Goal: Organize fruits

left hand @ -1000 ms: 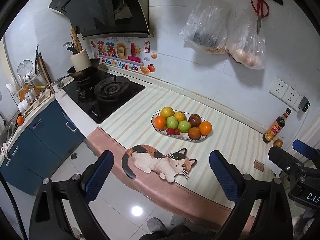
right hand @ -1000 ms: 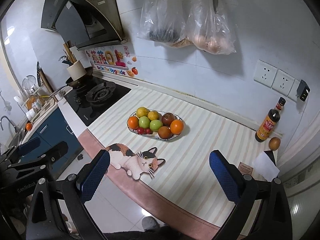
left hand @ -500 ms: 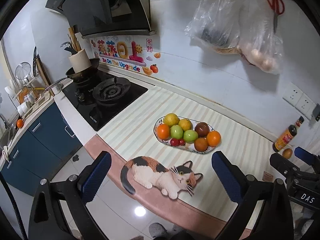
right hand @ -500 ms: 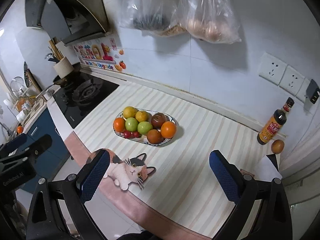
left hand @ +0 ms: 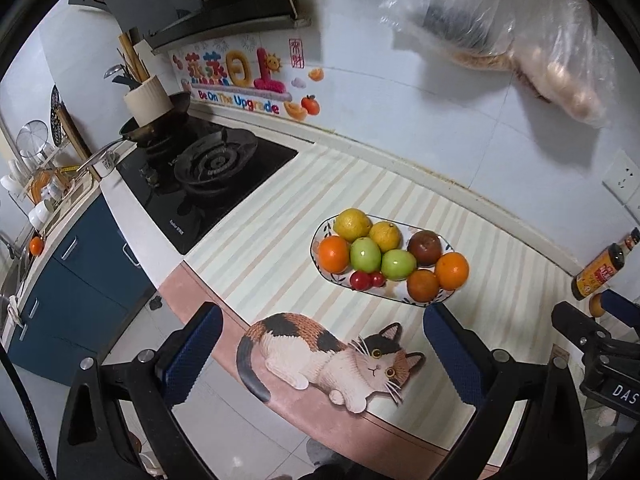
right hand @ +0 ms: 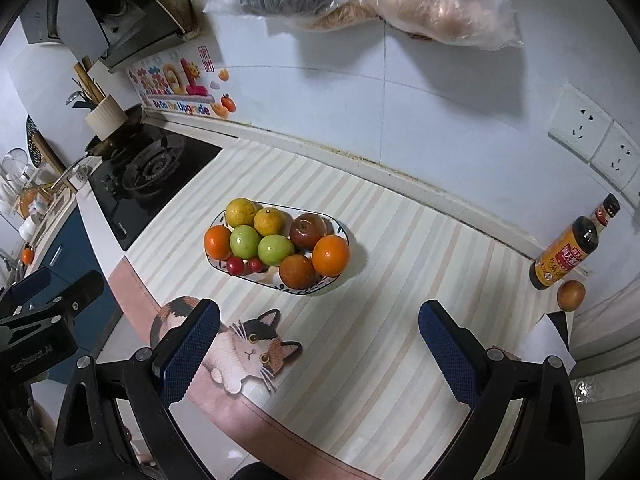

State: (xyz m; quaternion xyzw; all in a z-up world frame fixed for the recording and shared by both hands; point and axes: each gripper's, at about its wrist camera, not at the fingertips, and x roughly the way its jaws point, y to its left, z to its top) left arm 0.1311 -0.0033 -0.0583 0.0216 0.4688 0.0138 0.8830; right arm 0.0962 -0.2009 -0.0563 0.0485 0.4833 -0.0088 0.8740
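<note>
An oval patterned plate [left hand: 317,240] [right hand: 340,280] heaped with fruit sits mid-counter on a striped mat. It carries oranges [left hand: 452,270] [right hand: 331,255], two green apples [left hand: 365,255] [right hand: 275,249], yellow citrus [left hand: 352,224] [right hand: 241,211], a dark red apple [left hand: 425,247] [right hand: 308,231] and small red cherry-like fruits [left hand: 361,280] [right hand: 236,265]. My left gripper [left hand: 322,354] hangs open and empty over the counter's front edge, short of the plate. My right gripper [right hand: 320,354] is open and empty too, nearer than the plate and to its right. A lone brown fruit [right hand: 571,295] lies far right.
A cat-shaped mat [left hand: 332,356] [right hand: 244,350] lies at the counter's front edge. A gas hob [left hand: 208,184] with a pan is at the left. A sauce bottle [right hand: 568,256] stands far right by the wall. Plastic bags [right hand: 380,0] hang above. Sockets [right hand: 592,136] are on the wall.
Both grippers have come down and forward toward the counter; the fruit plate and cat mat look larger and closer. The fruit has not moved.
</note>
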